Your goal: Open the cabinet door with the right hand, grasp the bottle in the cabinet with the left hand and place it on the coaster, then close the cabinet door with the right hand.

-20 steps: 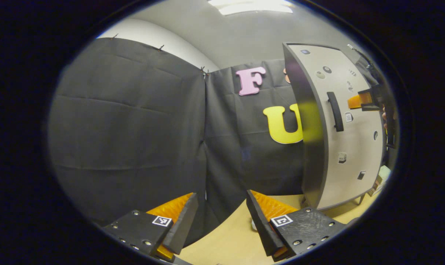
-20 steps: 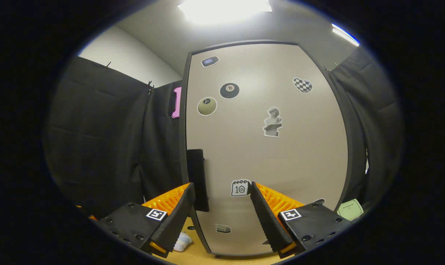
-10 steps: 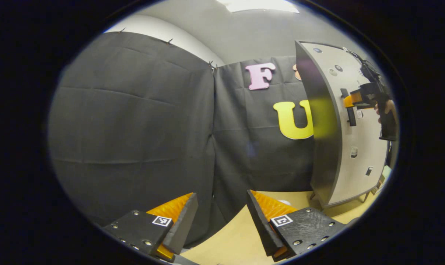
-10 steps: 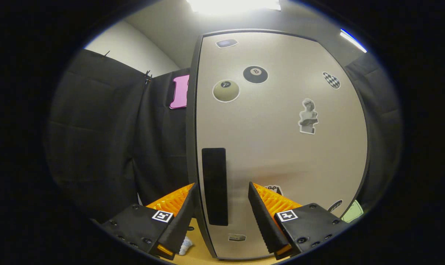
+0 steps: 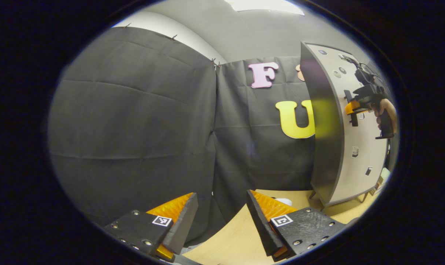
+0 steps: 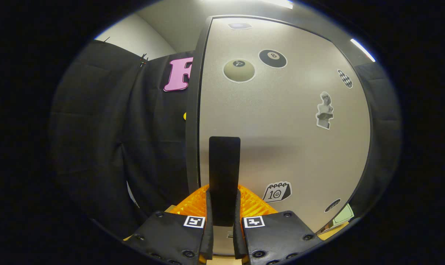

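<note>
My right gripper (image 6: pixel 222 206) is pinching the black handle (image 6: pixel 224 173) near the door's (image 6: pixel 281 140) left edge, so I've got leverage to swing it. Left gripper (image 5: pixel 220 213) waits spread over the table (image 5: pixel 230 239), ready for the bottle, presumably inside the cabinet.

Right gripper (image 6: pixel 222 221) clamped, both fingers (image 6: pixel 207 211) pressed inward. Left gripper (image 5: pixel 222 217) held low, jaws spread wide.
</note>
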`<state>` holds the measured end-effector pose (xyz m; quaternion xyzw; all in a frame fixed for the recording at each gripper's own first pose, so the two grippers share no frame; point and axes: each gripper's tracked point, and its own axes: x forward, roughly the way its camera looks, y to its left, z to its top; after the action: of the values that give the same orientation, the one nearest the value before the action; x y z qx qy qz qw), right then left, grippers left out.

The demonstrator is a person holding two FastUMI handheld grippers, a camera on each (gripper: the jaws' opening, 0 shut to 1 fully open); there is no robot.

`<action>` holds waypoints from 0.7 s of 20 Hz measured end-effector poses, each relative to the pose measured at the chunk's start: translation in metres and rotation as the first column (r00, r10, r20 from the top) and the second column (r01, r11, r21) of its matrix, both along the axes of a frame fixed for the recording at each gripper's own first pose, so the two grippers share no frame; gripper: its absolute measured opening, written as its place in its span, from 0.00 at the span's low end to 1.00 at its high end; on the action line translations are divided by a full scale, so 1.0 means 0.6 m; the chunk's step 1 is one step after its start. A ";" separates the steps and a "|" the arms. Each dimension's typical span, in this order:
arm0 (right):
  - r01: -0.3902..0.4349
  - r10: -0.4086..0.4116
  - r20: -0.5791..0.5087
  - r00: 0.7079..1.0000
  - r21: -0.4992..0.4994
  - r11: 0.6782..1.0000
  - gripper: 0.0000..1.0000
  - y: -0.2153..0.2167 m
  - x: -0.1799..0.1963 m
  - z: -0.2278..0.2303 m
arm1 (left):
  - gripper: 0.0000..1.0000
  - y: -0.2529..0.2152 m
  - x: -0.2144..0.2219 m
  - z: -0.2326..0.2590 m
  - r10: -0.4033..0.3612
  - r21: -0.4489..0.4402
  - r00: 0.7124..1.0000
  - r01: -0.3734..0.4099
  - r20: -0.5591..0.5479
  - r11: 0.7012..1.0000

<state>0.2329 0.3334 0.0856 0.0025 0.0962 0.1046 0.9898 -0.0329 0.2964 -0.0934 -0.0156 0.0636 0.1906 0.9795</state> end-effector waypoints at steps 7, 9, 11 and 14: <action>-0.102 0.104 -0.035 0.994 0.060 0.993 0.17 -0.006 -0.026 0.001 | 0.80 -0.025 0.035 0.010 -0.077 0.004 0.997 0.077 0.020 0.997; -0.133 0.138 -0.053 0.989 0.084 0.988 0.13 -0.012 -0.033 0.001 | 0.82 -0.042 0.031 0.019 -0.104 0.008 0.994 0.104 0.031 0.995; -0.158 0.165 -0.067 0.984 0.093 0.983 0.17 -0.019 -0.043 0.001 | 0.82 -0.058 0.042 0.018 -0.137 0.005 0.990 0.137 0.035 0.991; -0.194 0.201 -0.073 0.977 0.101 0.976 0.16 -0.026 -0.049 0.002 | 0.82 -0.103 0.062 0.034 -0.198 0.012 0.979 0.198 0.045 0.980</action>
<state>0.2032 0.3180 0.0866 0.0434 0.1319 0.2067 0.9685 0.0044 0.2343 -0.0732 -0.0100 0.0416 0.0922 0.9948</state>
